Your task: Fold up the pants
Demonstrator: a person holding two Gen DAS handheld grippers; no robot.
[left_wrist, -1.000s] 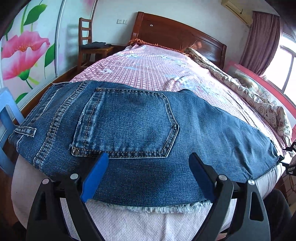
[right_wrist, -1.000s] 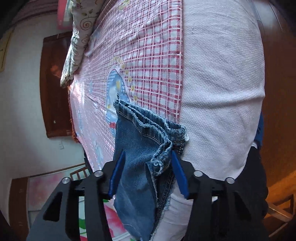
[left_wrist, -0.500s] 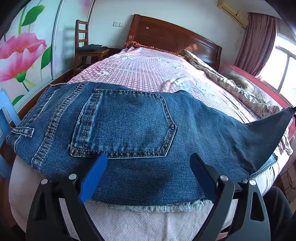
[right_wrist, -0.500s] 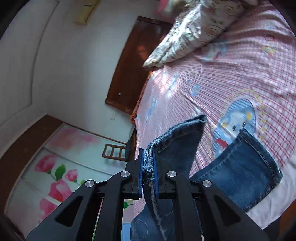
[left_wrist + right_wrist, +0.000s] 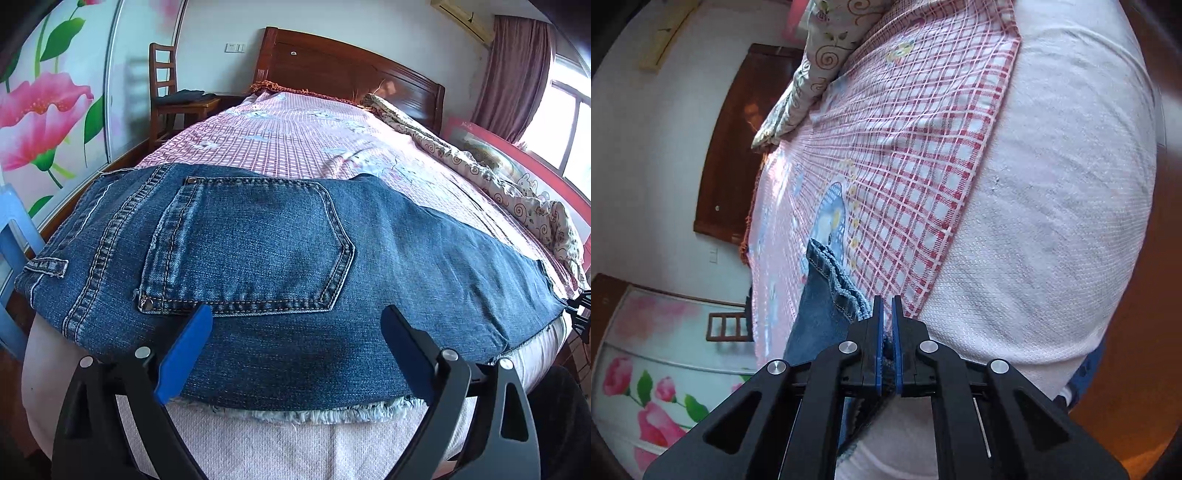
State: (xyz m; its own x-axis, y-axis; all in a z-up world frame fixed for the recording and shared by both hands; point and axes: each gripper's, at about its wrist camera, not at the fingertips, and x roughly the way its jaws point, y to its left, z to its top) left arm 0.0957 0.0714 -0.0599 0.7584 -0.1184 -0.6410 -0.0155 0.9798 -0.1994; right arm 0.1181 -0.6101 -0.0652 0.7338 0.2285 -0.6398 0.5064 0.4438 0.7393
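Blue denim pants (image 5: pixel 295 266) lie flat across the foot of the bed, back pocket up, waistband to the left, frayed hem at the near edge. My left gripper (image 5: pixel 295 332) is open, its blue pads hovering over the near edge of the pants below the pocket. My right gripper (image 5: pixel 886 321) is shut on the leg end of the pants (image 5: pixel 827 295), low against the bed near the edge of the checked sheet. It shows at the far right of the left wrist view (image 5: pixel 580 314).
The bed has a pink checked sheet (image 5: pixel 295 144) over a pale mattress cover (image 5: pixel 1052 221). A rolled patterned quilt (image 5: pixel 517 188) lies along the right side. A wooden headboard (image 5: pixel 351 66), a wooden chair (image 5: pixel 173 99) and a blue stool (image 5: pixel 14 236) stand around.
My right gripper closed on the leg end, lifted it up over the bed, then brought it back down to the bed at the right. The left gripper stayed open and nearly still.
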